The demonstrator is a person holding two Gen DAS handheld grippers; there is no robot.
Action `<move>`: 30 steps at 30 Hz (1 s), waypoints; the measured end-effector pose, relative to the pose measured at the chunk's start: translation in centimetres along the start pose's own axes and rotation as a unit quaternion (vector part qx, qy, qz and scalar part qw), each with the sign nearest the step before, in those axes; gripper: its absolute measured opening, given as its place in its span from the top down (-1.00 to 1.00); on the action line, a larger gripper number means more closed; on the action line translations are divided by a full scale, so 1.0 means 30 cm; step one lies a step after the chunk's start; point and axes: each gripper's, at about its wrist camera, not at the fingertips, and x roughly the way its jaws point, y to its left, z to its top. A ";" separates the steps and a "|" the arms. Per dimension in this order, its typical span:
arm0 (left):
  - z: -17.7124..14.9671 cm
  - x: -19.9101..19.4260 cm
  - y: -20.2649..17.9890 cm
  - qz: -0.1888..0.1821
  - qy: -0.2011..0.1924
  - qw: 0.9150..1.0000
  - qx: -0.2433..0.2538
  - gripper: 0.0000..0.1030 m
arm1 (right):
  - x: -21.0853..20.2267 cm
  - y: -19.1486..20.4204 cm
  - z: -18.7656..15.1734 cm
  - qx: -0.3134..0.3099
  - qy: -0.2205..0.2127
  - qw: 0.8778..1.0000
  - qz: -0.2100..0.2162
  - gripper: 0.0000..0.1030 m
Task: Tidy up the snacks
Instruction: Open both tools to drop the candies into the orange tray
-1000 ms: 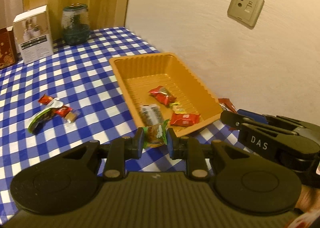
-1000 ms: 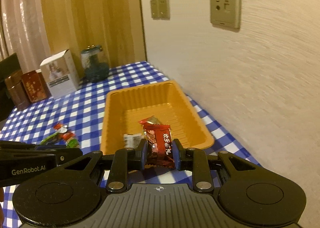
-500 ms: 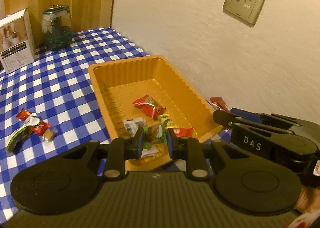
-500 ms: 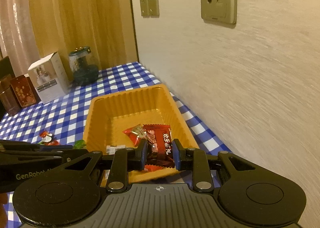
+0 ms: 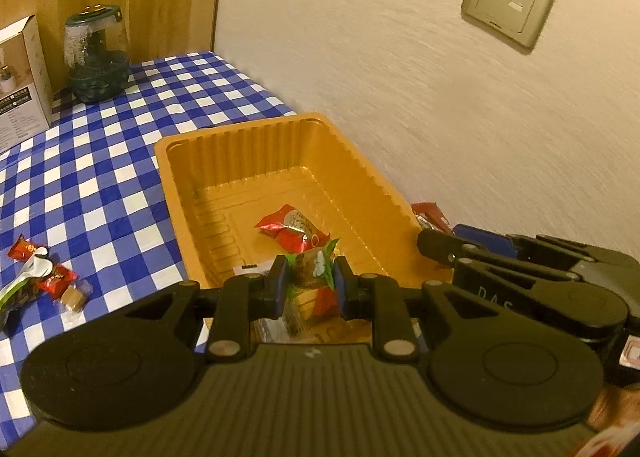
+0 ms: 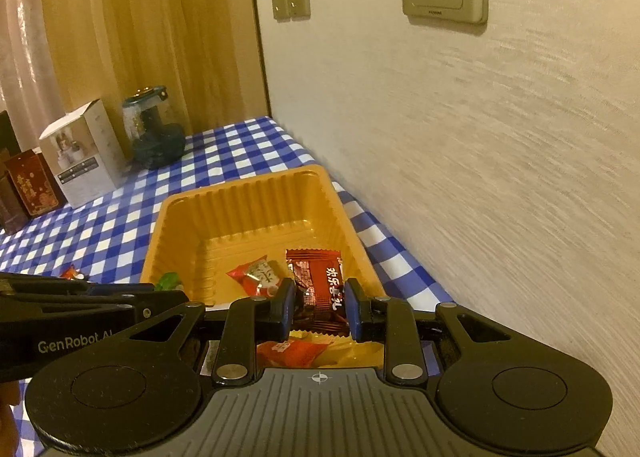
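Inside, orange tray (image 5: 192, 161) holds a red packet (image 5: 292, 231) and other wrapped snacks.

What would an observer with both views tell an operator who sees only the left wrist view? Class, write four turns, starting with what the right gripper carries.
Operator: What is the right gripper carrying?
Observer: A dark red wrapped snack, clamped between its fingers above the near end of the orange tray.
Operator: Does anything stand beside the white box, past my picture's edge?
Observer: Yes, a dark red box stands right next to it.
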 end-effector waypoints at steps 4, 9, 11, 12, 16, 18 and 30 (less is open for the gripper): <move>0.010 0.029 0.008 -0.004 0.000 1.000 -0.003 0.59 | 0.016 -0.018 0.000 0.003 0.002 1.000 -0.003 0.47; 0.019 0.063 0.026 -0.005 -0.002 1.000 -0.010 0.46 | 0.031 -0.036 -0.004 0.008 0.006 1.000 -0.007 0.47; 0.021 0.062 0.039 -0.004 -0.003 1.000 -0.014 0.39 | 0.035 -0.038 -0.007 0.009 0.008 1.000 -0.008 0.47; 0.021 0.058 0.045 -0.002 -0.005 1.000 -0.013 0.38 | 0.036 -0.037 -0.008 0.010 0.009 1.000 -0.008 0.47; 0.006 0.031 0.078 0.008 -0.004 1.000 -0.011 0.38 | 0.039 -0.032 -0.007 0.010 0.010 1.000 -0.006 0.47; -0.008 0.011 0.096 0.014 -0.006 1.000 -0.014 0.37 | 0.044 -0.026 -0.003 0.013 0.010 1.000 -0.002 0.47; -0.050 -0.032 0.150 0.023 -0.007 0.999 -0.028 0.37 | 0.050 0.033 0.015 0.013 0.008 1.000 0.026 0.47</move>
